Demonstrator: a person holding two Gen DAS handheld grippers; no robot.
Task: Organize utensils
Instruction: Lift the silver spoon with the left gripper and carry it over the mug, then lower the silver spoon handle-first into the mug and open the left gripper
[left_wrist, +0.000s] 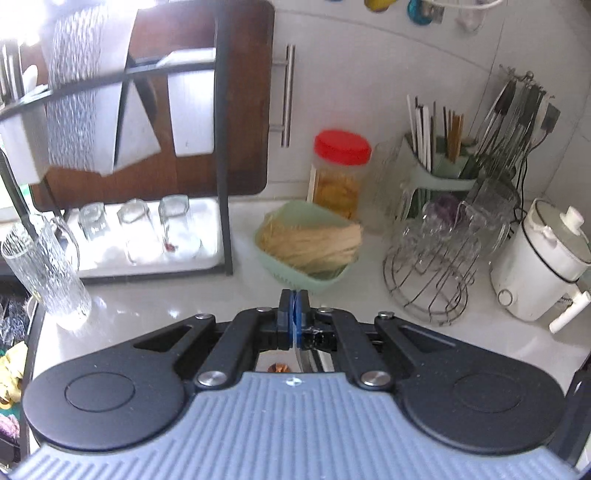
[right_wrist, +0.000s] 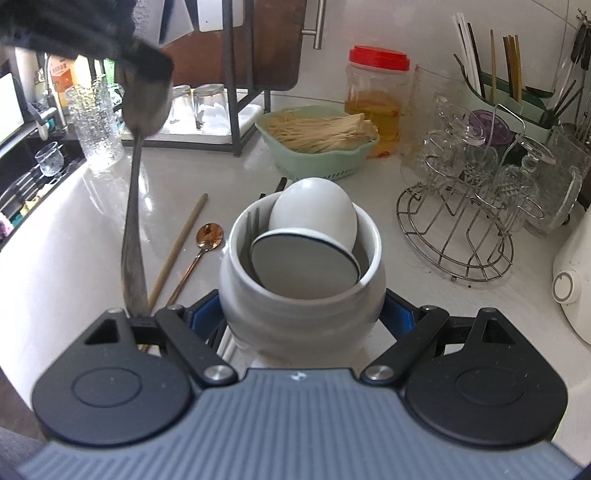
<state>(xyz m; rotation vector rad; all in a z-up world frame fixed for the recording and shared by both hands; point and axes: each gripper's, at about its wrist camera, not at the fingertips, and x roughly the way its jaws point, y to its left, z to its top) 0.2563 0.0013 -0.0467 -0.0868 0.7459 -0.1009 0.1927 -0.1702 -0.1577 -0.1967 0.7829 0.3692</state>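
My right gripper (right_wrist: 301, 317) is shut on a white ceramic jar (right_wrist: 303, 295), its blue pads (right_wrist: 395, 317) pressing both sides. White ceramic spoons (right_wrist: 314, 210) and a dark fork (right_wrist: 254, 221) stand inside the jar. My left gripper (left_wrist: 294, 302) is shut, with a strip of shiny metal showing below its fingers. In the right wrist view the left gripper (right_wrist: 147, 62) hangs at the upper left and holds a steel spoon (right_wrist: 135, 229) by its bowl end, handle pointing down. A copper spoon (right_wrist: 210, 236) and a wooden chopstick (right_wrist: 181, 243) lie on the white counter (right_wrist: 92, 240) left of the jar.
Behind the jar sit a green basket of dried noodles (right_wrist: 317, 147) and a red-lidded jar (right_wrist: 376, 99). A wire rack of glasses (right_wrist: 458, 221), a chopstick holder (left_wrist: 439, 170) and a white cooker (left_wrist: 539, 266) stand at the right. A tall ribbed glass (right_wrist: 96, 122) and a black dish rack (left_wrist: 221, 147) stand at the left.
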